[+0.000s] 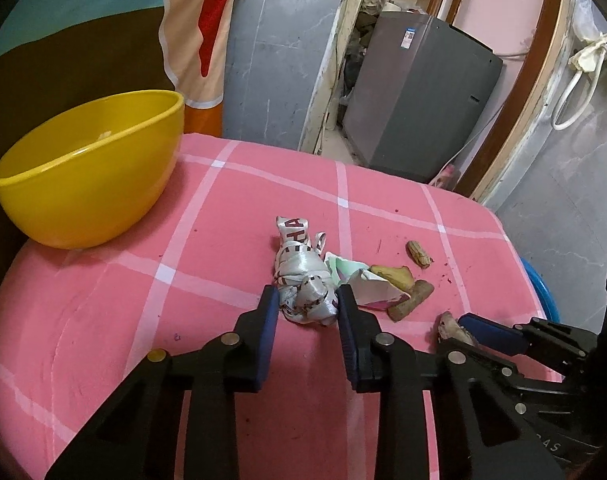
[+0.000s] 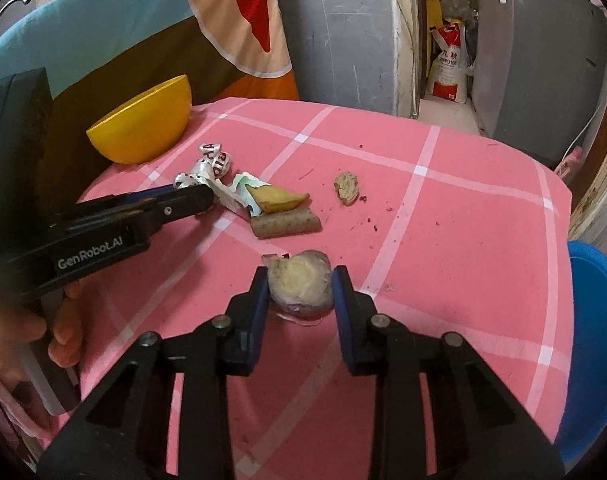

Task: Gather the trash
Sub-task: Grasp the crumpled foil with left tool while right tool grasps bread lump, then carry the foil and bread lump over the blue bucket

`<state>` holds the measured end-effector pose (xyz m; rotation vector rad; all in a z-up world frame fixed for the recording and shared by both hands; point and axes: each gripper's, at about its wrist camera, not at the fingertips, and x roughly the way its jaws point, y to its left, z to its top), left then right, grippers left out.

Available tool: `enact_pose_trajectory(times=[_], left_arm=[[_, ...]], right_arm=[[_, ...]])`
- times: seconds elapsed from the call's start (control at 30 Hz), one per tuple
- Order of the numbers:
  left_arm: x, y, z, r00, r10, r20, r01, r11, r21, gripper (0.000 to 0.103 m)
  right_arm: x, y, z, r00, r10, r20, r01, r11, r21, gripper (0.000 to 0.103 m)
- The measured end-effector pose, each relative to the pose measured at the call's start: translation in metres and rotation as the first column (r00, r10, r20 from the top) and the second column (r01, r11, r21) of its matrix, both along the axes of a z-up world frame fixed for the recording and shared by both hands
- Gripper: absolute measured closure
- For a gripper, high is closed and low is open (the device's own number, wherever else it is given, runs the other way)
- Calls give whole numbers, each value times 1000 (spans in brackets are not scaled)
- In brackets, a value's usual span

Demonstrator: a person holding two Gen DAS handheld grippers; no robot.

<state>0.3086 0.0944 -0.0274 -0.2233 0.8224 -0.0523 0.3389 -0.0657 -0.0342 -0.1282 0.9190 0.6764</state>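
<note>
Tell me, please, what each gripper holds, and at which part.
Left gripper: the crumpled white ribbon, at its near end. Right gripper: the pale wrapped lump, across its sides.

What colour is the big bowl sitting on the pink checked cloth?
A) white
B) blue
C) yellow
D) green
C: the bowl at the far left corner of the pink checked cloth is plainly yellow in both wrist views.
</note>
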Motion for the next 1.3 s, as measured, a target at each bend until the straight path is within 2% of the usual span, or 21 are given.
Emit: enact_pose_trajectory(times=[0.2,0.37,0.57,0.73,1.0,1.17,1.3], left_arm=[[-10,-3,2,1000,6,14,-6,1000,-2,80],[-31,-7,6,999,13,47,-13,1000,-8,80],[-58,-24,21,987,-11,161,6,999,31,80],[-71,-45,42,959,-33,283,15,998,66,80],[-86,-81,72,884,-84,460,32,992,118,80],[-91,-103,88,836,-123,535,55,989,140,80],[-96,-125,99,797,-153,584,79,986,150,80]], right_arm=[[-3,-3,1,1000,-5,10,5,1000,24,75],[-13,-9,7,998,-14,69,12,999,39,75],[-24,-22,24,984,-56,172,40,995,93,75],[-35,-40,45,953,-111,280,69,986,154,75],[-53,-86,82,863,-249,439,132,951,280,75],[-67,-111,101,789,-319,525,162,933,322,75],[-79,-133,113,718,-368,591,190,920,342,75]])
